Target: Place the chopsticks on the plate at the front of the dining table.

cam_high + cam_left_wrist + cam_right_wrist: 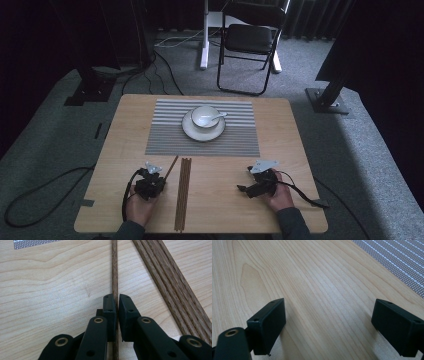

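A single dark wooden chopstick [114,265] lies on the table and runs between the jaws of my left gripper [117,302], which is shut on it. From above, that chopstick [171,166] angles away from the gripper [160,175] toward the placemat. Just to its right lies a straight bundle of several more chopsticks [165,277], also seen from above [183,192]. My right gripper [328,315] rests open over bare wood with nothing between its jaws; in the high view it [243,189] sits near the front right of the table.
A grey striped placemat [202,142] covers the middle of the wooden table [280,125]. On it stands a white saucer [202,132] with a bowl [204,117] and a spoon [218,115]. A folding chair [250,40] stands beyond the table.
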